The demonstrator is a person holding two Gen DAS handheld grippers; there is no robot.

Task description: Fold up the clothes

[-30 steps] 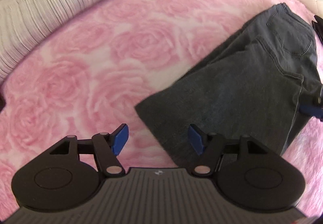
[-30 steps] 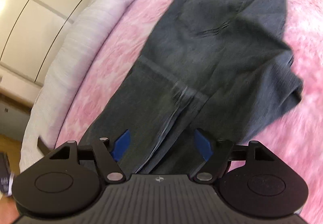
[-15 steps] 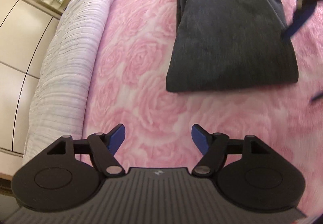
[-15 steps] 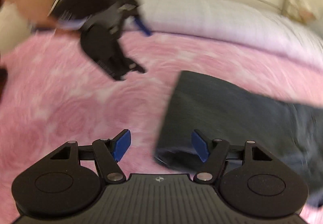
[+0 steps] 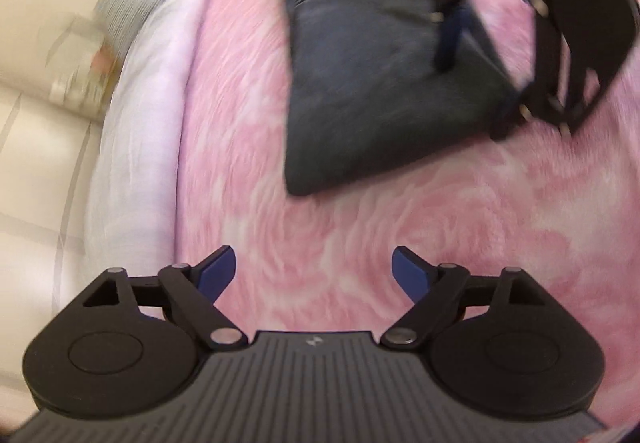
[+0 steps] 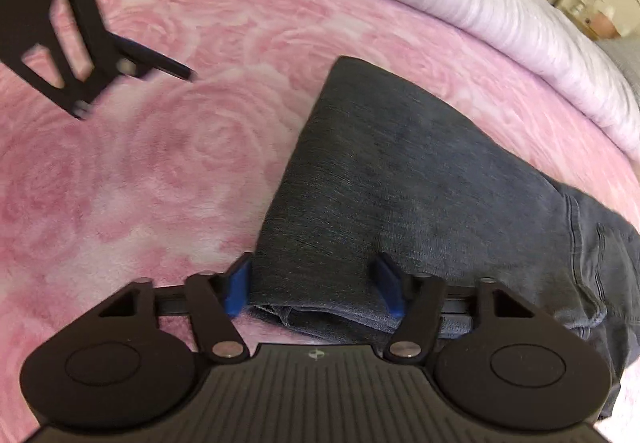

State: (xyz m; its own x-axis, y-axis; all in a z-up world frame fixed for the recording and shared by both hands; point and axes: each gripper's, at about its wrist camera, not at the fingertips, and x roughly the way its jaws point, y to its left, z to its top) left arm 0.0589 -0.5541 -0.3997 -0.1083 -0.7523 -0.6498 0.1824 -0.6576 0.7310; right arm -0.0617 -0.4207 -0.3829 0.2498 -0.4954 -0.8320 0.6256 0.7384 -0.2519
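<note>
**Currently: right gripper straddled jeans edge, left gripper clear**

No readable text or brand anywhere; only a small pale emblem on each gripper body, too small to make out.

Left gripper (image 5: 313, 270): jaws spread wide, nothing between them, hovering over bare pink rose-pattern blanket (image 5: 360, 243). It pointed toward the near corner of the folded dark jeans (image 5: 372, 83), well apart from them. Left-wrist view was motion-blurred. Seen from the right wrist, the left gripper (image 6: 192, 3) sat far left, above the blanket, off the cloth.

Right gripper (image 6: 314, 285): jaws released but low, blue fingertips (image 6: 236, 289) on either side of the jeans' (image 6: 400, 183) near folded edge, layered hems showing between them. Not clamped: cloth lay in the gap, pads apart. In the left-wrist view the right gripper (image 5: 476, 71) came in from the far right over the jeans.

Jeans lay folded on the blanket, waistband end right. Pale ribbed bedding (image 6: 480, 3) ran along the far edge.
</note>
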